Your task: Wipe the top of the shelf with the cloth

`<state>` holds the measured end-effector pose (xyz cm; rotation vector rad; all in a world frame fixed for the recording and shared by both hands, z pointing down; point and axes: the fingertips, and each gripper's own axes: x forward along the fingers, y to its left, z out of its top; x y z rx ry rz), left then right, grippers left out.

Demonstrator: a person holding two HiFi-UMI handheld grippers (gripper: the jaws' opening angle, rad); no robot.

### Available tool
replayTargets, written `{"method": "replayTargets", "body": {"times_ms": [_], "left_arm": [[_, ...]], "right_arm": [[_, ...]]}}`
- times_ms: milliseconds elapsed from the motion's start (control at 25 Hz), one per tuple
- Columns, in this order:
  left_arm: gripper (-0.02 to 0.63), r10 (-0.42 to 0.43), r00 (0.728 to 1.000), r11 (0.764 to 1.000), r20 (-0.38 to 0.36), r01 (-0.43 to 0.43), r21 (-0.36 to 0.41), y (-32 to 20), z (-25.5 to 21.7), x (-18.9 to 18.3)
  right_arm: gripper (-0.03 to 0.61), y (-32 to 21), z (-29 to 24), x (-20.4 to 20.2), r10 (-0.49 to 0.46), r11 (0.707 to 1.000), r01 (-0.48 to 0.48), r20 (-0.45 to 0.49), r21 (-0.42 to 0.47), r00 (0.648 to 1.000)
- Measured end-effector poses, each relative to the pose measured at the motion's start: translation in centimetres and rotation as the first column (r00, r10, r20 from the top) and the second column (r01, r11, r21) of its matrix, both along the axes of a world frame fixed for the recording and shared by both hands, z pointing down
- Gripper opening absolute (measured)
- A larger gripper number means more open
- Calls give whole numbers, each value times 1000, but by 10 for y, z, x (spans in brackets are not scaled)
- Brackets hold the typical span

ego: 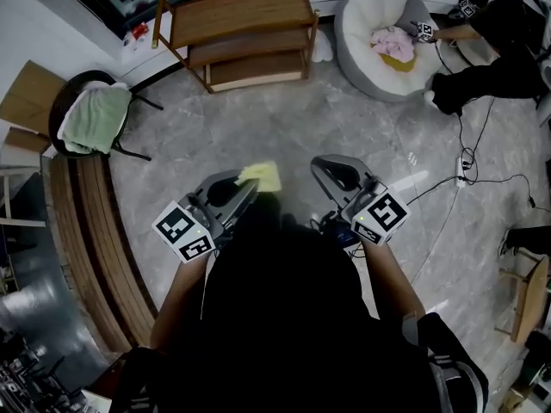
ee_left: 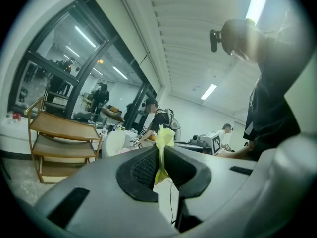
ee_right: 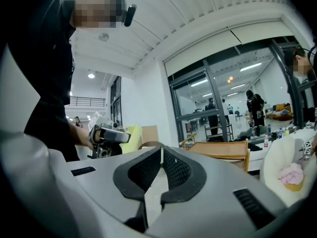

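At the left edge of the floor, a green towel (ego: pixel 95 117) is draped over a dark chair (ego: pixel 65 93). It is no part of the job.

The left hand-held gripper (ego: pixel 245 184) is clenched on the yellow cloth (ego: pixel 261 176), which its own view shows pinched thin between the pads, a crumpled tuft (ee_left: pixel 165 135) standing above them. The cloth looks light, soft and limp. It should fold under any push and drag easily over wood, so I judge it is best held by a bunched edge with the loose part trailing flat.

It hangs in the air over the grey floor, well apart from the wooden shelf (ego: pixel 241 33), which stands at the floor's far edge with its top board bare.

The right hand-held gripper (ego: pixel 331 169) has its jaws drawn together with nothing between them.

Further right sits a white beanbag (ego: pixel 362 24).

No brand or readable writing shows. There are only the black-and-white square markers on each gripper's cube (ego: pixel 183 231), which are patterns rather than words.
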<state>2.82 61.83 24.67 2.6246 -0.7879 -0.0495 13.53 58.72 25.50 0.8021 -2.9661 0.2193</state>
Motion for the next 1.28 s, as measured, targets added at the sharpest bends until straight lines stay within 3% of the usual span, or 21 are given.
{"method": "replayTargets", "body": {"times_ms": [520, 920, 1280], "left_arm": [[34, 11, 998, 1000, -57, -10, 18, -131, -4, -27], [34, 78, 993, 997, -83, -75, 31, -239, -18, -54], [34, 121, 988, 992, -99, -119, 30, -297, -10, -67]], "right_arm": [[27, -126, -16, -26, 30, 999, -28, -57, 35, 998], [26, -230, -31, -58, 86, 996, -84, -65, 42, 994], [26, -285, -32, -70, 135, 990, -132, -62, 52, 989]]}}
